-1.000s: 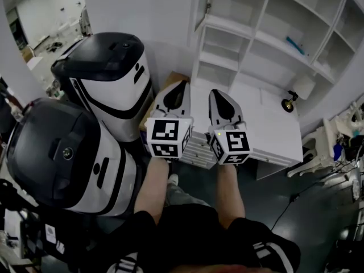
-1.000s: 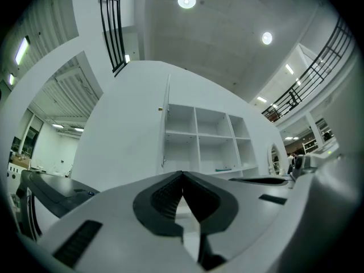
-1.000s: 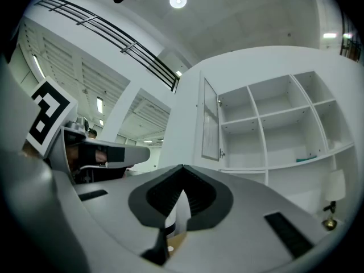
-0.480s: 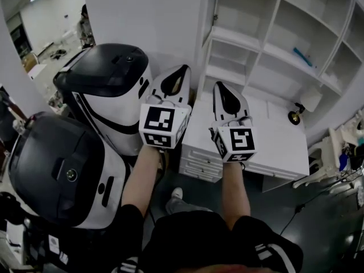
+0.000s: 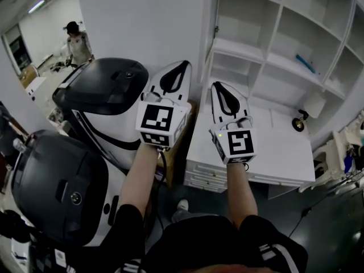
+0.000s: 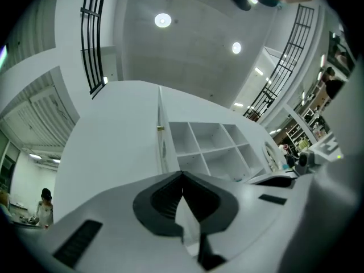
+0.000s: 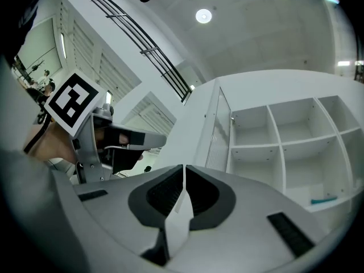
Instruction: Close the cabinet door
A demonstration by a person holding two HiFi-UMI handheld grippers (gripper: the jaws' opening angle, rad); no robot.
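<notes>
L tool (image 5: 181, 70) & R tool (image 5: 220, 92) are both pressed together w/ nothing btwn the jaws. They are hanging side by side in front of the white cabinet (image 5: 239, 49), tips aiming up at it, apart from it. Cabinet door (image 5: 208, 50) is standing open, edge-on at the cabinet's left side, just beyond the tools. One right-side compartment is holding a small blue item (image 5: 305, 63). Lamp (image 5: 307, 108) is sitting on the white worktop (image 5: 278, 152) w/ drawers, below the shelves. Black-and-white machine (image 5: 108, 95) & second machine (image 5: 57, 186) are standing at left. Person (image 5: 77, 38) is standing in the bkgd.
</notes>
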